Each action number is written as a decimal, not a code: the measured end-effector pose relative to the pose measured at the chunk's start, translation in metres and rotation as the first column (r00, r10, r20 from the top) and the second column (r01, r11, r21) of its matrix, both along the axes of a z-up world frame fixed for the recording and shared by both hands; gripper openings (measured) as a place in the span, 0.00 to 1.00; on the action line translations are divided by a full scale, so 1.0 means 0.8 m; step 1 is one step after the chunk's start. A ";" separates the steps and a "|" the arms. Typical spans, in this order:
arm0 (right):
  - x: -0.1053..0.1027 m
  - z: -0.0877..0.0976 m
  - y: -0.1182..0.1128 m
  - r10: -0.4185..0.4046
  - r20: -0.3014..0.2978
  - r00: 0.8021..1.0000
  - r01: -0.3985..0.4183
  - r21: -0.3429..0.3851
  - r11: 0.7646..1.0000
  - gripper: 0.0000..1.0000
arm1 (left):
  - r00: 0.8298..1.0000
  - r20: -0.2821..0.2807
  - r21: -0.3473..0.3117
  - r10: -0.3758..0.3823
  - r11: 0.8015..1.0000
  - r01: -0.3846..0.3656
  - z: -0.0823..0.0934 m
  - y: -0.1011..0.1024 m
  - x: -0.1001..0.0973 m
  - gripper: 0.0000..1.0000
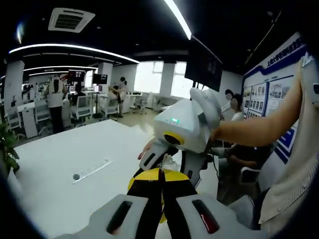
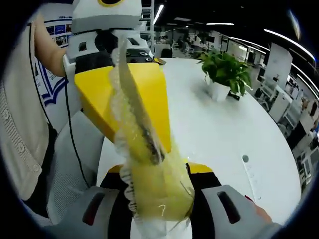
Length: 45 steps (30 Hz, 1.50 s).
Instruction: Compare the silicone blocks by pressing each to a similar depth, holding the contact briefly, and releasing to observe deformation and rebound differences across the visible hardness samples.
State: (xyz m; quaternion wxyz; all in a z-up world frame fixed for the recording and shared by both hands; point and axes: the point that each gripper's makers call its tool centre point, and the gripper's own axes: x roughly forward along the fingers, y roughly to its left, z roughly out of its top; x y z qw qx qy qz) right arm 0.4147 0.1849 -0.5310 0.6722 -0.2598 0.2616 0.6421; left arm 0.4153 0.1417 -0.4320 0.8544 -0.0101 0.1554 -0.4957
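Both grippers were off the table (image 2: 219, 124), sharing 1 yellow pack (image 2: 124, 94) w/ bubble wrap (image 2: 149, 184). Left gripper (image 1: 162, 191) pinched its edge; right gripper (image 2: 159, 209) clamped the wrap. Looked like unpacking, no pressing yet. Next: free the blocks, set them on the table.

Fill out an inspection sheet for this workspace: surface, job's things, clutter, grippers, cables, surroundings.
Surface: white table, mostly bare.
Job's things: yellow flat object in clear bubble-wrap sleeve, held up between both hand-held grippers; no separate silicone blocks seen.
Clutter: long pale strip with a dark round end lying flat on the table; green potted plant in white pot standing upright.
Grippers: left hand-held gripper shut on the yellow object; right hand-held gripper shut on its wrap.
Cables: black cable hanging beside the person's sleeve.
Surroundings: open office with desks, people standing in the background, wall posters.
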 end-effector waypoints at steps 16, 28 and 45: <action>-0.003 0.001 0.002 -0.032 -0.032 0.999 0.032 -0.006 0.999 0.25 | 1.000 0.012 0.002 -0.007 1.000 0.007 0.001 0.002 0.001 0.00; -0.011 0.000 -0.001 -0.032 -0.062 0.998 0.031 -0.021 0.999 0.13 | 1.000 0.010 -0.011 -0.015 1.000 0.015 0.002 -0.003 -0.006 0.00; -0.019 -0.005 -0.003 -0.005 -0.061 0.998 0.002 -0.053 0.999 0.13 | 1.000 0.014 0.004 -0.019 1.000 0.019 -0.001 -0.002 -0.014 0.00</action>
